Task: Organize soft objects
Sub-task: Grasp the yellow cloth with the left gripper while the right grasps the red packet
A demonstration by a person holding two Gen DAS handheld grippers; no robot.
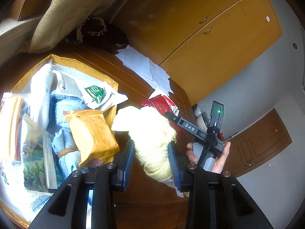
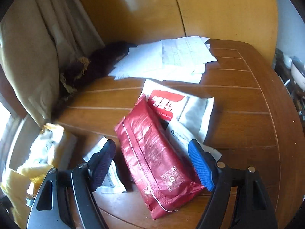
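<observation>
My left gripper is shut on a fluffy yellow towel, which hangs between its blue pads just right of an open cardboard box. In the box lie a blue towel, a white towel, an orange packet and several sachets. My right gripper stands open over the wooden table. A red foil pack lies flat between its fingers, and neither pad presses on it. The same yellow towel shows at the lower left of the right wrist view.
Behind the red pack lie a white-and-red wipes pack and a white sachet. Loose papers and a dark fringed cloth sit at the table's back. A beige curtain hangs left; yellow cupboard doors stand behind.
</observation>
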